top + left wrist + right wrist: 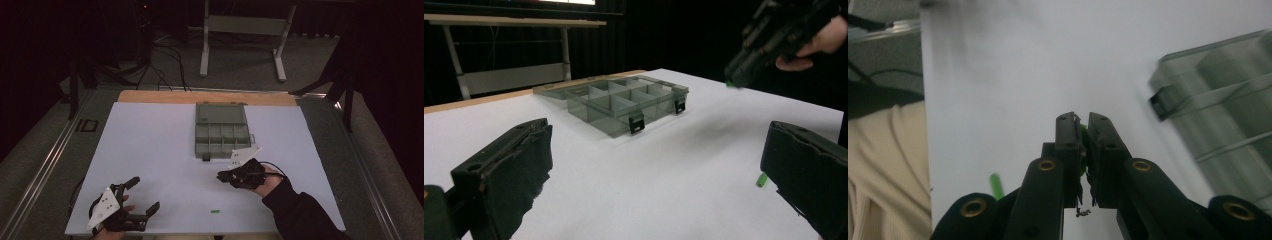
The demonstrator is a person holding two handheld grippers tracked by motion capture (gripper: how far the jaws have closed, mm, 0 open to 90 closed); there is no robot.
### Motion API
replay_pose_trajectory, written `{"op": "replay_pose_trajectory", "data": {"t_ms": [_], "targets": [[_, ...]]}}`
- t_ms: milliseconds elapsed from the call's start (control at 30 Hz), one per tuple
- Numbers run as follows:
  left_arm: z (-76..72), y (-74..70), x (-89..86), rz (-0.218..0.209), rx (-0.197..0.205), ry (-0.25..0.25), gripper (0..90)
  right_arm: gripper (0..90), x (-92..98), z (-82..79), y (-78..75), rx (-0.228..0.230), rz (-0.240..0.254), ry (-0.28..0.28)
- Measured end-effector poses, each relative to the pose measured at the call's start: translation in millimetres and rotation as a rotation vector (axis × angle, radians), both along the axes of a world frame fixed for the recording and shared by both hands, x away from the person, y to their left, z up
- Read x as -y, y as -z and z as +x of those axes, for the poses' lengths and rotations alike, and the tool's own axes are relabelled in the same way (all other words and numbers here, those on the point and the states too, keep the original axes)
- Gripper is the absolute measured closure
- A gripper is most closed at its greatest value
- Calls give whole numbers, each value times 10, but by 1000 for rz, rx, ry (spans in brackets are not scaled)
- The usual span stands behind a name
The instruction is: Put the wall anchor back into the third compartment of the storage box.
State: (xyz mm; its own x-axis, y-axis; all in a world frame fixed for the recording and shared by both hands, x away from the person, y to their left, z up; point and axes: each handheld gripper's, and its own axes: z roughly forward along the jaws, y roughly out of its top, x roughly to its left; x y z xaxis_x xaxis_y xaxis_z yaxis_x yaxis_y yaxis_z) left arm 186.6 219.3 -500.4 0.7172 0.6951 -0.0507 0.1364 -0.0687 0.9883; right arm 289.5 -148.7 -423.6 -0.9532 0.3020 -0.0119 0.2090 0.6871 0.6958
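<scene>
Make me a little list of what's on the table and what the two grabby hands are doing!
Table cover: white sheet
Box: grey compartment box, lid open, compartments look empty
Right gripper: fingers shut on a small green piece, lifted off the sheet near the box
Left gripper: fingers wide open, nothing between them
Loose item: another green piece lying on the sheet between the grippers

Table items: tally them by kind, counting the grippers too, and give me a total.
Small green pieces: 2, one lying on the white sheet, one pinched in the right gripper.
Clear compartment box: 1, lid open.
Grippers: 2, right one and left gripper, jaws apart.
Total: 5.
</scene>
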Motion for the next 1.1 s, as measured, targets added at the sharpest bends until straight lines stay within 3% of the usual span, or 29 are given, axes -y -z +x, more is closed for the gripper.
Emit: {"op": "replay_pose_trajectory", "data": {"t_ms": [500,1100], "targets": [[1,0,-6,-7,4,6,2,844,85,286,-288,55,56,102],[-3,-1,-7,-16,11,8,2,844,144,754,-409,110,66,284]]}}
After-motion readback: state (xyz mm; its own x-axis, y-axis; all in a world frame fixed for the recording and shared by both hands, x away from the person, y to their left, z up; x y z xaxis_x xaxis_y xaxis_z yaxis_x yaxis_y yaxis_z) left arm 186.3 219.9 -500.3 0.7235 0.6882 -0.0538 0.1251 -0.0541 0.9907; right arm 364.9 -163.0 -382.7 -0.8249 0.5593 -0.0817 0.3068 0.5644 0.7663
